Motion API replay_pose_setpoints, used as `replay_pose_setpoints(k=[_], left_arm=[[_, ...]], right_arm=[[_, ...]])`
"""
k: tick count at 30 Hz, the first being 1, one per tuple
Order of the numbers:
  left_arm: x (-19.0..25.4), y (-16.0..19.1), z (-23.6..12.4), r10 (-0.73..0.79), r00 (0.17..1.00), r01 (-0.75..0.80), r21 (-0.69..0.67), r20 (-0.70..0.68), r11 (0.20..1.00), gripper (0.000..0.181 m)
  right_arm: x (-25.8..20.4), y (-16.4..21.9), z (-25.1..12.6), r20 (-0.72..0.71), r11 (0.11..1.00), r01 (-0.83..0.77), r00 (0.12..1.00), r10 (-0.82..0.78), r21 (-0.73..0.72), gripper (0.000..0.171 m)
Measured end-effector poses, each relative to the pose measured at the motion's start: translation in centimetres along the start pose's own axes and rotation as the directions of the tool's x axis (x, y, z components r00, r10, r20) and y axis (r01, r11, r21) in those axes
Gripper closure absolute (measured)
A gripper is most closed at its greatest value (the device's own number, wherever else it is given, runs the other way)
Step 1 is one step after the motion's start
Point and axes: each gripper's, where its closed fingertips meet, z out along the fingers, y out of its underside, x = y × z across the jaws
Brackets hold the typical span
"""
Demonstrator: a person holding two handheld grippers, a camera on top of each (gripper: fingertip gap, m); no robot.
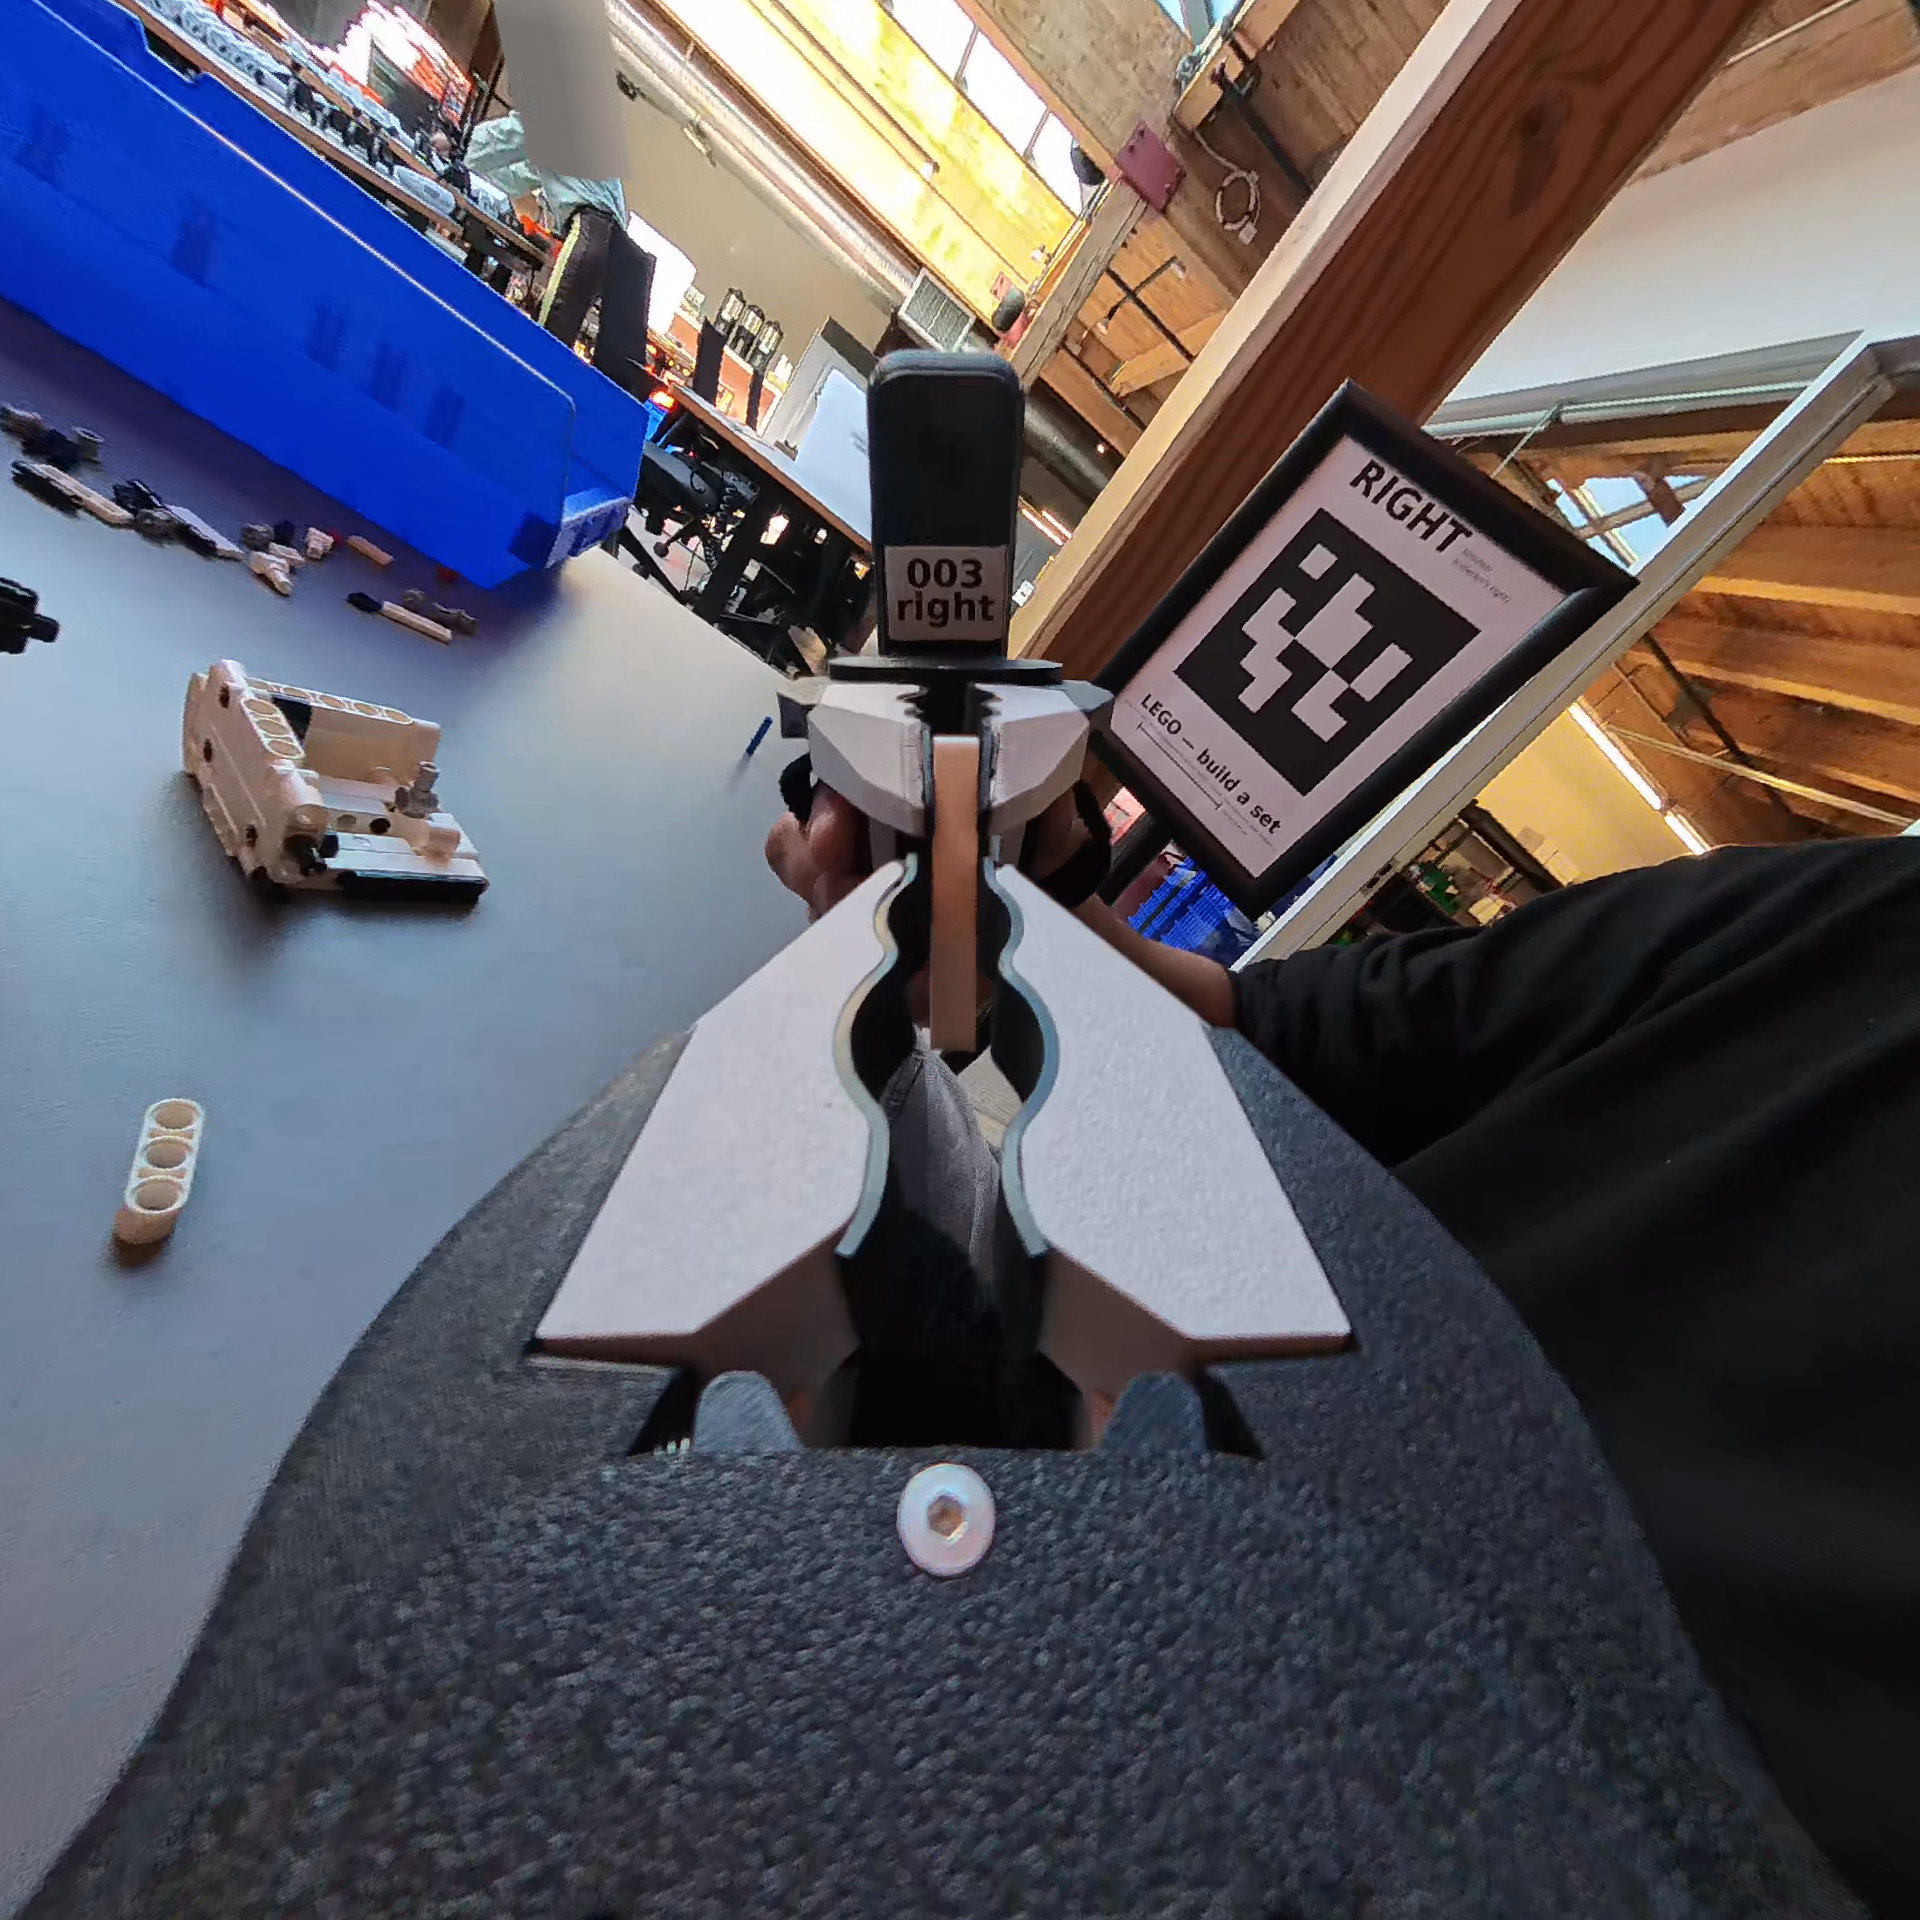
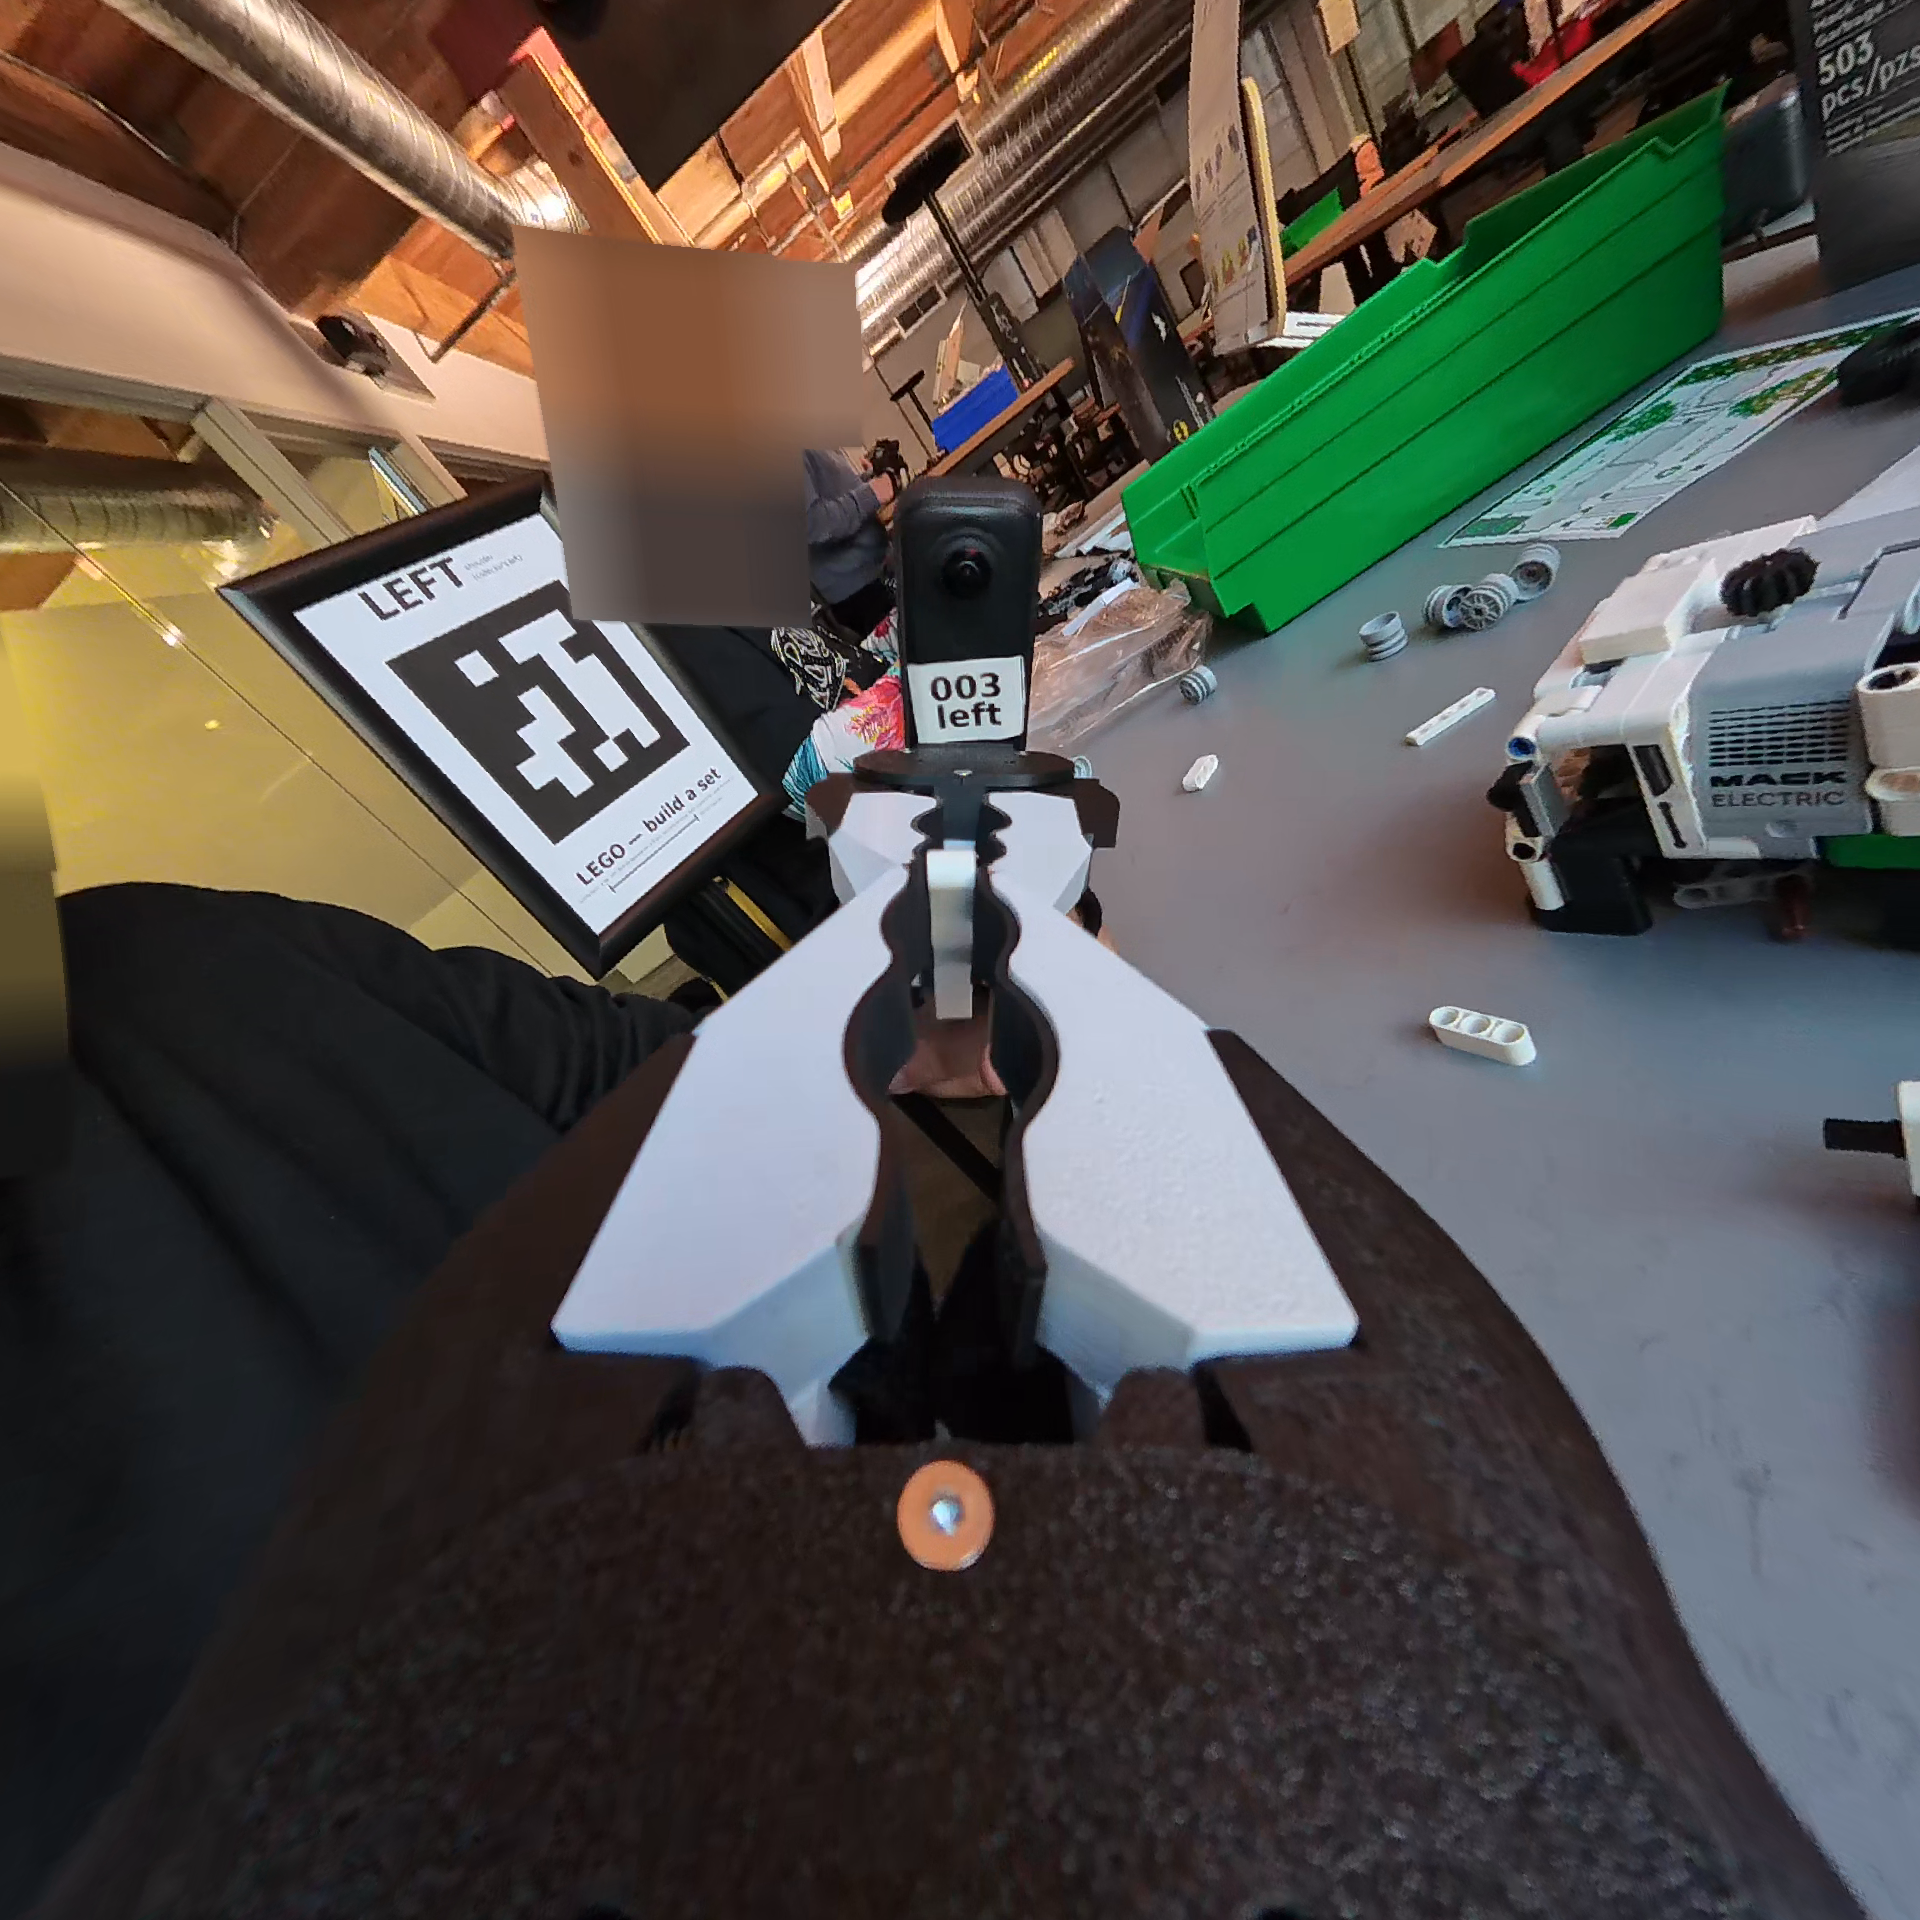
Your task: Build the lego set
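My left gripper (image 1: 951, 883) and my right gripper (image 2: 951, 894) face each other tip to tip above the grey table's edge. A slim white lego beam (image 1: 953, 894) stands between both pairs of fingers, and both grippers look shut on it. The same beam shows in the right wrist view (image 2: 952, 935). The right gripper (image 1: 948, 732) appears beyond the beam in the left wrist view, and the left gripper (image 2: 951, 821) beyond it in the right wrist view. A part-built white lego assembly (image 1: 322, 790) and a white truck cab (image 2: 1714, 748) rest on the table.
A short white three-hole beam (image 1: 161, 1169) (image 2: 1481, 1034) lies near the grippers. Loose pieces (image 1: 208, 520), grey wheels (image 2: 1475, 603) and an instruction sheet (image 2: 1683, 436) lie farther back. A blue bin (image 1: 291, 260), a green bin (image 2: 1455, 416) and framed marker signs (image 1: 1340, 644) (image 2: 540, 707) border the table. Left tips and right tips are each some 15 cm from the white truck cab (image 2: 1714, 748).
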Motion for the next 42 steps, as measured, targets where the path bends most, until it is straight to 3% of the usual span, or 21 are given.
replay_pose_setpoints(k=[10, 26, 31, 35, 42], left_arm=[[0.3, -0.6, -0.5, 0.058, 0.997, -0.056, -0.039, 0.045, 0.998, 0.174], [0.1, -2.5, -2.5, 0.101, 0.99, -0.108, 0.065, 0.096, 0.992, 0.169], [0.3, -0.7, -1.7, 0.164, 0.982, -0.161, -0.04, 0.095, 0.986, 0.164], [0.4, -0.4, -1.1, 0.185, 0.978, -0.18, -0.054, 0.098, 0.982, 0.173], [0.3, -1.3, -1.1, 0.122, 0.99, -0.125, 0.042, 0.073, 0.991, 0.174]], right_arm=[[-0.3, -0.5, 0.4, -0.003, 1.0, 0.007, 1.0, -0.007, -0.002, 0.164], [-0.4, -2.3, -0.1, 0.003, 0.994, -0.012, 1.0, 0.012, 0.109, 0.164], [-0.6, -2.3, 0.0, -0.015, 0.995, 0.024, 1.0, -0.022, 0.101, 0.164], [-0.6, -1.8, 0.4, -0.012, 0.996, 0.016, 1.0, -0.015, 0.091, 0.164], [-0.1, -2.1, 0.1, 0.037, 0.967, -0.075, 0.997, 0.068, 0.242, 0.165]])
